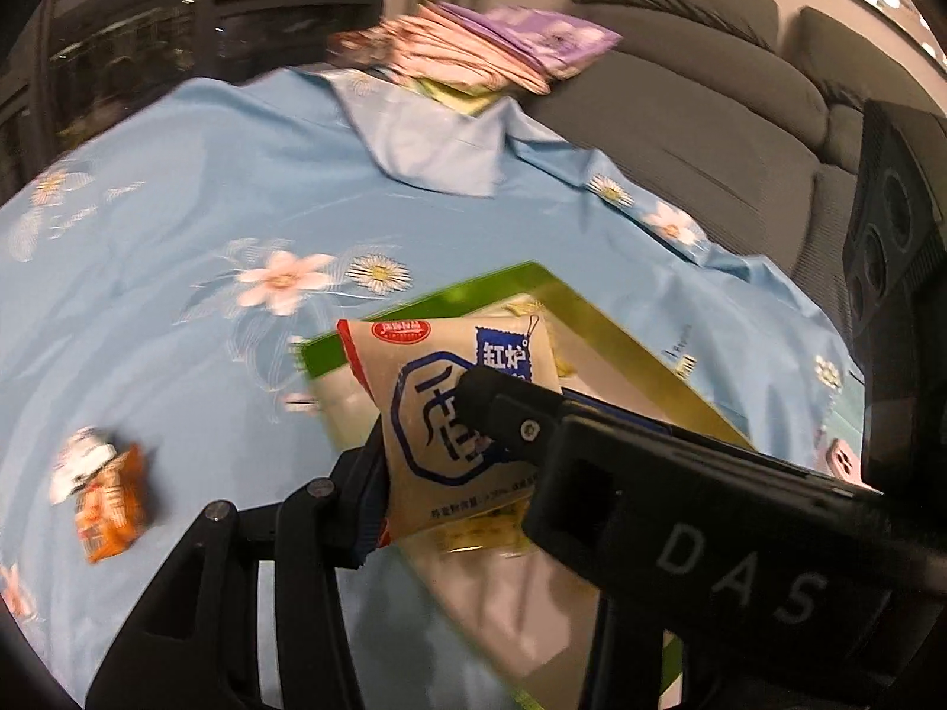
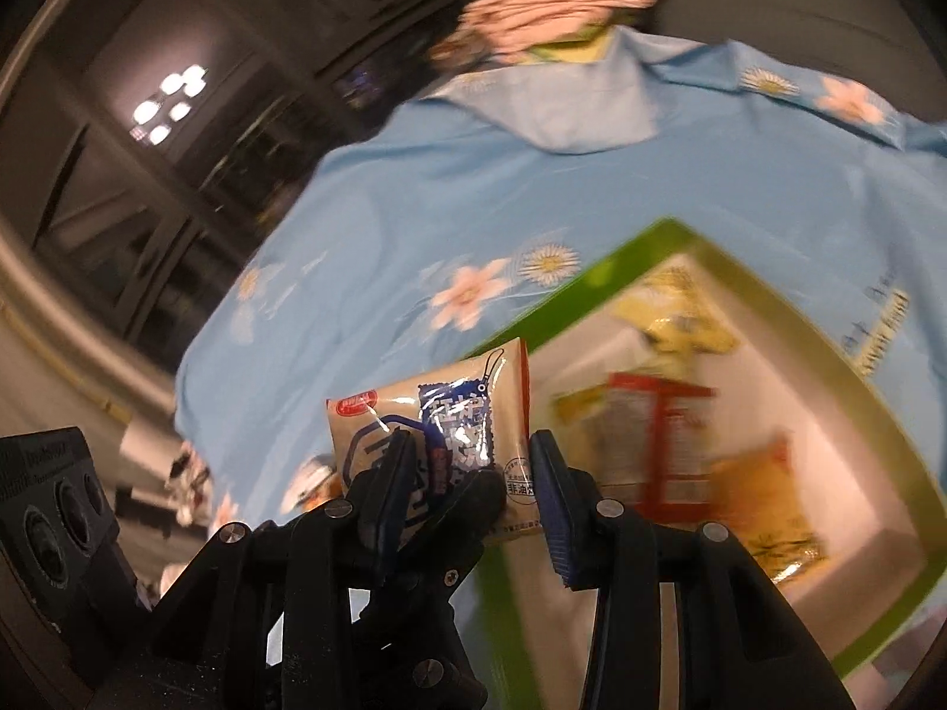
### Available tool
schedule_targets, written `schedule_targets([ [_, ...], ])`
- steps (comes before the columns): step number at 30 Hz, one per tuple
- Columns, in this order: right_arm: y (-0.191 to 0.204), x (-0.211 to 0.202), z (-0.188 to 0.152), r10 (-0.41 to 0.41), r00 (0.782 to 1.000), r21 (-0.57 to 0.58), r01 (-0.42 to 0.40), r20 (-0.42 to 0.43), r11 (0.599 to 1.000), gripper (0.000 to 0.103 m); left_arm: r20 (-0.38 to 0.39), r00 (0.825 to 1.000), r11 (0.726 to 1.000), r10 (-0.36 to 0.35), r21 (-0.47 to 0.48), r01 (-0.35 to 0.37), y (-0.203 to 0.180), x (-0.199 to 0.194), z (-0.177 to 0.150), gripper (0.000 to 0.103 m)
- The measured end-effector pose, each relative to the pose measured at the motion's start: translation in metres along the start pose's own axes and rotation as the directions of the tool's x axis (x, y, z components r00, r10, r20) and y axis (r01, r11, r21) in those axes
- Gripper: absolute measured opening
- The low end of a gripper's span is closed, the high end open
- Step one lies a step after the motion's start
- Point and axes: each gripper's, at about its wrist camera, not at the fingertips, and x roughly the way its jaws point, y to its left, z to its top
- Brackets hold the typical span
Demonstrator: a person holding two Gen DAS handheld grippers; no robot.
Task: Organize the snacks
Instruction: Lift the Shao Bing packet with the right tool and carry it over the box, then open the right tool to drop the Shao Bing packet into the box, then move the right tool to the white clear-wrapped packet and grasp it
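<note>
Between the fingers of the right tongs sits a beige snack packet with blue writing and a red edge. The two fingers stand apart, one in front of the packet's face and one just beside its red edge. I cannot tell if they are squeezing it. The left tongs are at the packet too. One left finger touches the packet's lower left side, but the other finger is hidden behind the black body of the right tongs, so I cannot tell how tight the left tongs are. The packet is up in the air, over the near corner of a shallow cardboard box with a green rim. Inside the box lie a yellow packet, a red and white packet and an orange packet, all blurry. The box rests on a light blue cloth with pink and white flowers that covers the surface. A small orange and white snack packet lies on the cloth, well apart from the box. At the far end is a pile of pink and purple folded cloths, and beside it is a grey sofa.
</note>
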Motion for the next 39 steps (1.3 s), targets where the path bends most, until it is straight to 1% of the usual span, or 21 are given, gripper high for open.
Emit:
schedule_targets([
  [3,-0.015,-0.002,0.004,-0.04,0.999,0.039,0.04,0.006,0.998,0.043,-0.026,0.999,0.999,-0.041,0.004,0.042,-0.009,0.012,0.0,0.045],
  [6,-0.028,0.002,0.007,-0.083,0.996,0.064,0.084,-0.007,0.994,0.043,-0.064,0.995,0.997,-0.071,-0.021,0.069,-0.012,0.025,-0.002,0.045],
  [9,-0.034,0.006,0.007,-0.134,0.991,0.08,0.136,-0.03,0.987,0.043,-0.097,0.992,0.996,-0.082,-0.042,0.078,-0.013,0.033,-0.007,0.05],
  [11,-0.035,0.009,0.006,-0.173,0.984,0.079,0.176,-0.041,0.981,0.043,-0.107,0.992,0.997,-0.069,-0.053,0.063,-0.011,0.034,-0.009,0.055],
  [12,-0.035,0.009,0.006,-0.177,0.983,0.076,0.18,-0.041,0.981,0.043,-0.108,0.992,0.997,-0.066,-0.056,0.06,-0.01,0.033,-0.009,0.057],
  [13,-0.034,0.009,0.005,-0.177,0.983,0.072,0.18,-0.04,0.981,0.043,-0.104,0.993,0.996,-0.061,-0.064,0.054,-0.008,0.031,-0.009,0.062],
  [14,-0.032,0.009,0.005,-0.177,0.983,0.068,0.18,-0.038,0.981,0.045,-0.098,0.994,0.996,-0.056,-0.07,0.05,-0.005,0.028,-0.01,0.068],
  [16,-0.027,0.005,0.004,-0.176,0.984,0.055,0.177,-0.021,0.983,0.051,-0.078,0.996,0.995,-0.051,-0.084,0.045,0.001,0.02,-0.011,0.075],
  [17,-0.025,0.004,0.004,-0.177,0.984,0.049,0.177,-0.012,0.983,0.056,-0.068,0.996,0.995,-0.049,-0.091,0.043,0.004,0.015,-0.012,0.08],
  [19,-0.02,0.001,0.002,-0.174,0.985,0.029,0.174,0.009,0.984,0.061,-0.055,0.998,0.995,-0.029,-0.1,0.024,0.011,0.005,-0.015,0.086],
  [20,-0.018,0.0,0.002,-0.172,0.985,0.022,0.171,0.016,0.985,0.066,-0.039,0.999,0.994,-0.021,-0.108,0.017,0.016,-0.002,-0.019,0.089],
  [21,-0.014,-0.002,0.001,-0.171,0.985,0.012,0.17,0.025,0.985,0.07,-0.026,1.0,0.993,-0.015,-0.119,0.012,0.021,-0.006,-0.021,0.09],
  [25,0.0,-0.004,-0.001,-0.196,0.979,-0.045,0.198,0.052,0.979,0.076,-0.045,0.998,0.986,0.044,-0.157,-0.05,0.044,-0.023,-0.028,0.093],
  [27,0.006,-0.006,-0.002,-0.207,0.976,-0.065,0.212,0.074,0.975,0.08,-0.029,0.996,0.981,0.085,-0.174,-0.089,0.057,-0.041,-0.03,0.094],
  [29,0.012,-0.009,-0.003,-0.221,0.971,-0.085,0.229,0.093,0.97,0.083,-0.01,0.993,0.974,0.116,-0.192,-0.115,0.07,-0.058,-0.034,0.1],
  [31,0.017,-0.009,-0.004,-0.247,0.964,-0.11,0.257,0.098,0.96,0.084,0.003,0.987,0.964,0.159,-0.216,-0.155,0.086,-0.078,-0.042,0.102],
  [33,0.022,-0.01,-0.006,-0.284,0.953,-0.134,0.297,0.11,0.945,0.084,-0.003,0.978,0.95,0.209,-0.238,-0.204,0.1,-0.094,-0.05,0.102],
  [34,0.025,-0.011,-0.007,-0.298,0.947,-0.145,0.314,0.122,0.938,0.084,-0.007,0.969,0.937,0.249,-0.253,-0.242,0.108,-0.104,-0.057,0.102],
  [35,0.027,-0.012,-0.007,-0.304,0.944,-0.15,0.322,0.129,0.935,0.084,0.006,0.954,0.918,0.3,-0.272,-0.287,0.117,-0.118,-0.067,0.102],
  [37,0.033,-0.011,-0.009,-0.306,0.943,-0.165,0.325,0.129,0.931,0.085,0.026,0.938,0.894,0.346,-0.312,-0.321,0.131,-0.137,-0.086,0.102],
  [39,0.04,-0.008,-0.012,-0.308,0.943,-0.189,0.327,0.124,0.926,0.085,0.004,0.927,0.864,0.374,-0.365,-0.347,0.146,-0.147,-0.097,0.102],
])
